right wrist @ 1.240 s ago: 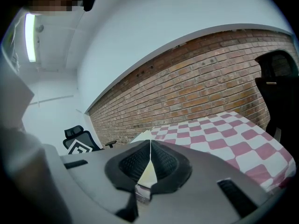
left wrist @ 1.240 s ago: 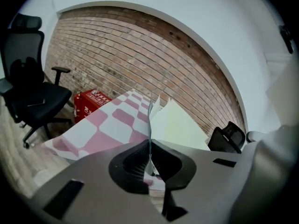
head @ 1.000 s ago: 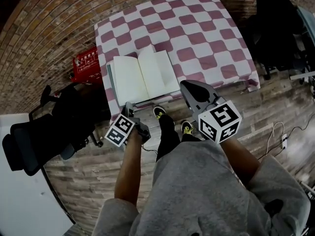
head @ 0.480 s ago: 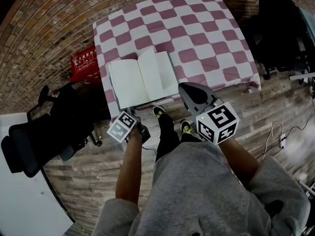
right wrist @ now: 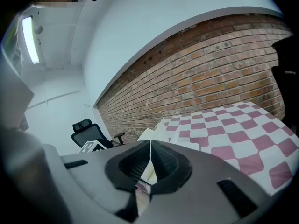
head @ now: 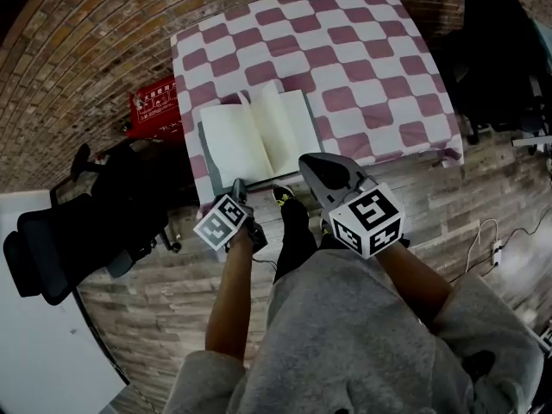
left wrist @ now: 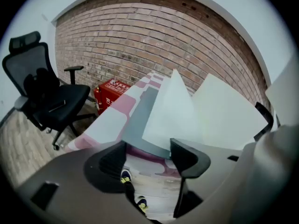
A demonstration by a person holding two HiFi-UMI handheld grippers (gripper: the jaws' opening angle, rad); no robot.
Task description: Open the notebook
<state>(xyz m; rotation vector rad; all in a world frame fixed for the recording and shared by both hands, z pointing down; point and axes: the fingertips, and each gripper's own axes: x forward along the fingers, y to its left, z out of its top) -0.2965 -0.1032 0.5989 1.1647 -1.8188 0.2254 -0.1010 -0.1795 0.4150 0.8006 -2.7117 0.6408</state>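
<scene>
The notebook (head: 254, 132) lies open on the pink-and-white checked table (head: 362, 50), near its front left corner, white pages up and a few leaves standing at the spine. My left gripper (head: 237, 188) hovers just off the table's front edge below the notebook's left page. Its jaws have just been opening and stand open, and the grey cover (left wrist: 140, 120) shows beyond the gap in my left gripper (left wrist: 148, 148), untouched. My right gripper (head: 312, 166) hangs in front of the notebook's right page, shut with nothing held. Past my right gripper (right wrist: 150, 146) the pages (right wrist: 180, 135) peek out.
A red box (head: 153, 106) sits on the floor left of the table. A black office chair (head: 60, 240) stands at the far left, also seen in the left gripper view as the chair (left wrist: 46, 97). Dark furniture (head: 500, 50) flanks the table's right side. A brick wall runs behind.
The left gripper's jaws have opened and it has dipped slightly at the notebook's front edge. The right gripper has drifted left, closer to the notebook.
</scene>
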